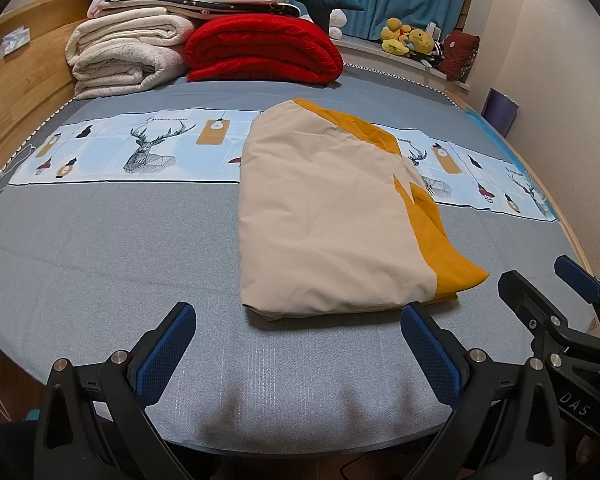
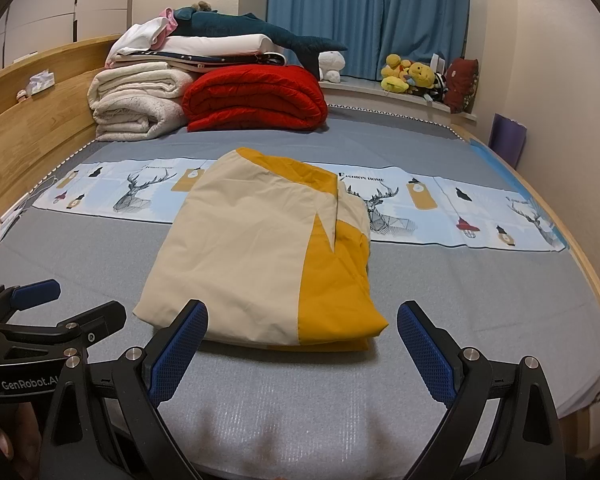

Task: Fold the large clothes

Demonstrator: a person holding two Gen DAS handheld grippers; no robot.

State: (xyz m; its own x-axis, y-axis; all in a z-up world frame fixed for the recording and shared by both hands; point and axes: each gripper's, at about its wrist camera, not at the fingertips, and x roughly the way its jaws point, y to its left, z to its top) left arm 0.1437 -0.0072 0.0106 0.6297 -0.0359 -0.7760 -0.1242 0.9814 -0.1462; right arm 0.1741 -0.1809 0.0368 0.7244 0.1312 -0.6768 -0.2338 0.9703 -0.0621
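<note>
While both tools (image 1: 298, 316) (image 2: 302, 314) gape empty, the folded garment (image 2: 260, 256) lies just ahead.

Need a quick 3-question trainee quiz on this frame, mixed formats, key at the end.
1. True or false: the left gripper is shut on the folded beige-and-yellow garment.
2. Multiple choice: what sits directly behind the garment at the head of the bed? A) red quilt B) laptop C) laundry basket
3. Fill in: the right gripper has its fingers ____, nothing between them.

Key: 1 false, both grippers are open and short of the garment. 2 A. 3 open.
</note>
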